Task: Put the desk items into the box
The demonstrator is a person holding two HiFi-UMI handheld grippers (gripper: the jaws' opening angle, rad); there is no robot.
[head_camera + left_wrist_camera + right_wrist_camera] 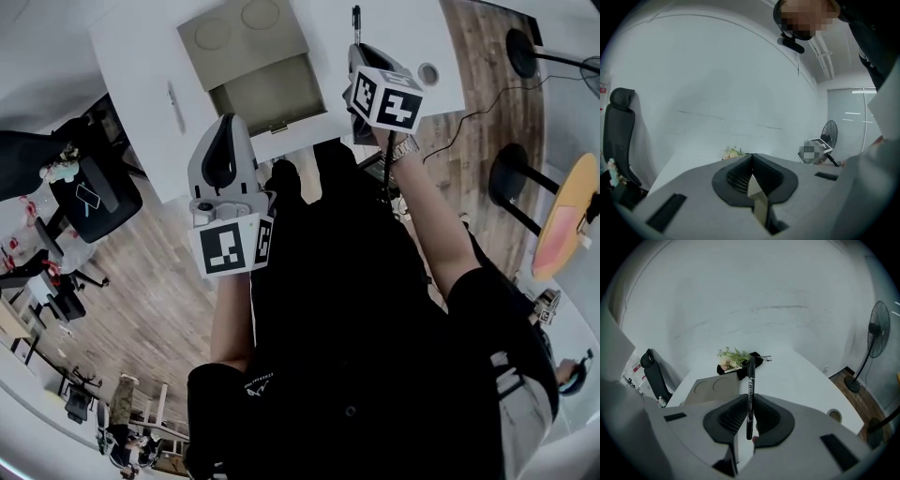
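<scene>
1. Black office chair [94,197] stands on the wooden floor [178,309] at the far left of the head view, beside the white table [141,84].
2. Grey left tongs [221,155] are held in front of the person's dark-clad body, short of the table's edge. In the left gripper view their black ribbed pads [736,176] are pressed together with nothing between them, and they face a pale wall rather than the table.
3. Open beige cardboard box [267,94] sits on the table, ahead of the person and between the two tongs, with its lid [239,33], marked with two circles, folded back.
4. Grey right tongs [360,52] reach over the table just right of the box and are clamped on a slim black marker pen [356,21] with white print. In the right gripper view the pen [750,390] stands upright between the pads, its upper end rising well above them. It is in the air, outside the box.
5. A small bunch of pale flowers with green leaves [732,357] lies on the table beyond the box, and a round cable hole [834,415] shows in the tabletop further right.
6. A black standing fan [876,341] is on the floor at the far right.
</scene>
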